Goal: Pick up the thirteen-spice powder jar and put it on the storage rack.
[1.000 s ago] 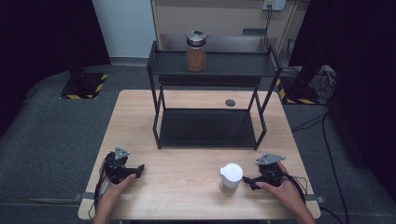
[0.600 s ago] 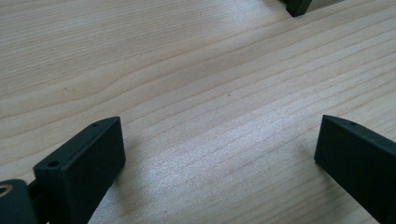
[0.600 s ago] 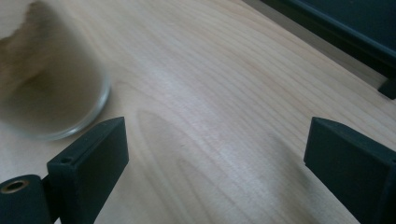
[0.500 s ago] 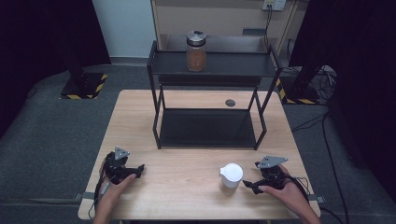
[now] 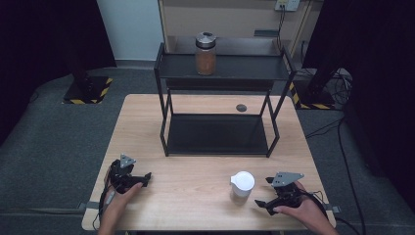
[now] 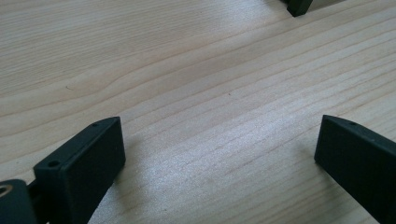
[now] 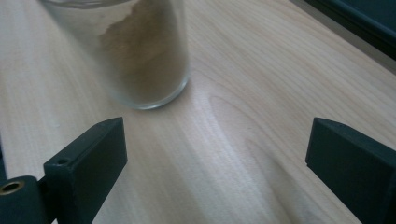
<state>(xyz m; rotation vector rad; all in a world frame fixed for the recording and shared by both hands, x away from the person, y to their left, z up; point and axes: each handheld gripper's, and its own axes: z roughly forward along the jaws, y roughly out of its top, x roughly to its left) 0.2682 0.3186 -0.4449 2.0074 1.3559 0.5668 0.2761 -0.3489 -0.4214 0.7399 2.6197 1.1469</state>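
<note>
A glass jar with a white lid stands upright on the table near the front edge, right of centre. In the right gripper view the jar holds brown powder and stands just beyond the left jaw. My right gripper lies to the jar's right, apart from it. It is open; its jaws have just been closing slightly, with only bare wood between them. My left gripper rests at the front left of the table. In its own view the left gripper is open over bare wood.
A black two-level rack stands at the middle back of the wooden table. A second jar of brown powder with a dark lid sits on the rack's top shelf. A small dark disc lies behind the rack.
My right gripper has drawn back from the white-lidded jar, to the right and toward the front edge. The jar and the left gripper have stayed put.
</note>
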